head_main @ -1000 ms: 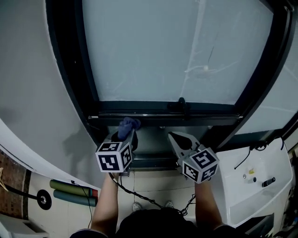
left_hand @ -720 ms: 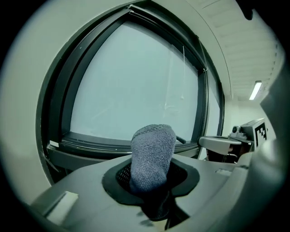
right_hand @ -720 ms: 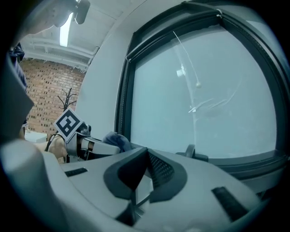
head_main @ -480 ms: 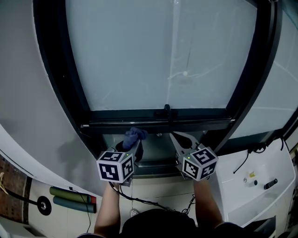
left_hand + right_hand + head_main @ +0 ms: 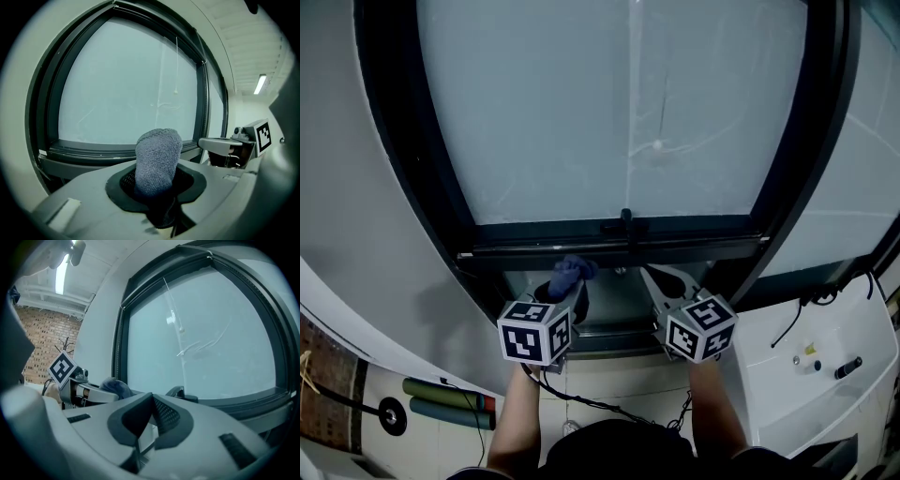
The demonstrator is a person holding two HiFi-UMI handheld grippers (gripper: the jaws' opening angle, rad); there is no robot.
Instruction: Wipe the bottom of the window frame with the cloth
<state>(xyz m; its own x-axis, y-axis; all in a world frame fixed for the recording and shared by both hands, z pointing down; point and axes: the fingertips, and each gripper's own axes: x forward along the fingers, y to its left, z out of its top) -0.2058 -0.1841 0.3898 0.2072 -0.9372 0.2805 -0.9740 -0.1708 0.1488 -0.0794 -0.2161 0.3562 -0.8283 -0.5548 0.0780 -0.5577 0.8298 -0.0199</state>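
My left gripper point(image 5: 565, 281) is shut on a blue-grey cloth point(image 5: 570, 272) that sticks out between its jaws point(image 5: 158, 161). It hovers just below the dark bottom rail of the window frame point(image 5: 581, 232), a little left of the window handle point(image 5: 625, 223). My right gripper point(image 5: 661, 279) is shut with nothing between its jaws point(image 5: 151, 420). It is held to the right of the left one, also just under the bottom rail point(image 5: 243, 401). From the right gripper view the cloth point(image 5: 115, 386) shows at the left.
A white cord with a small bead point(image 5: 657, 145) hangs in front of the glass. A white unit point(image 5: 811, 352) stands at the lower right. Rolled mats point(image 5: 450, 398) lie on the tiled floor at the lower left. A cable point(image 5: 600, 405) trails below the grippers.
The view has shifted so the window frame sits further left and higher. Both grippers keep their places below the rail, the cloth still clamped in the left one.
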